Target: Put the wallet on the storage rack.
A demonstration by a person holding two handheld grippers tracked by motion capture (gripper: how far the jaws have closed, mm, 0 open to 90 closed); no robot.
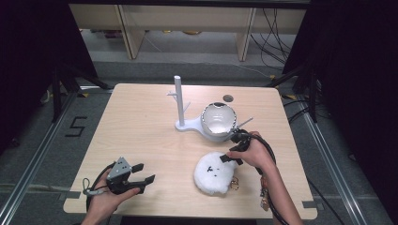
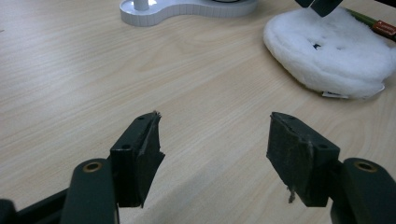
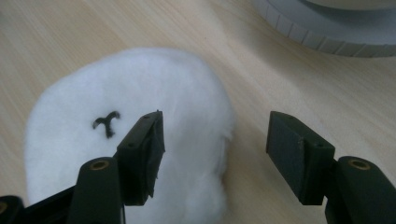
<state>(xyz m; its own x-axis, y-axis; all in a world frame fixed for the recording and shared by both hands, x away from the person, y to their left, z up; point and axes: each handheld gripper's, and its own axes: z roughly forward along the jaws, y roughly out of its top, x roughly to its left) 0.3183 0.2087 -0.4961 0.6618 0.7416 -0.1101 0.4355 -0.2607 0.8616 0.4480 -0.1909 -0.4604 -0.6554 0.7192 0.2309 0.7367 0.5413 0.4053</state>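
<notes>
A white fluffy plush pad (image 1: 213, 173) with small black stitched marks lies on the wooden table at the front right. My right gripper (image 1: 231, 158) hovers open over its upper right edge. In the right gripper view its left jaw stands above the plush (image 3: 126, 93) and its right jaw above bare wood; nothing is pinched in my right gripper (image 3: 215, 140). My left gripper (image 1: 144, 172) rests open near the front left edge, empty, pointing toward the plush (image 2: 331, 56). Between the pads of my left gripper (image 2: 212, 140) lies bare table.
A white peg stand (image 1: 179, 101) rises mid-table. On its base (image 2: 187, 8) (image 3: 327, 32) sits a white cup-like bowl (image 1: 218, 121) just behind the right hand. A dark round spot (image 1: 228, 98) marks the far table. Small trinkets (image 1: 234, 185) lie by the plush's front right.
</notes>
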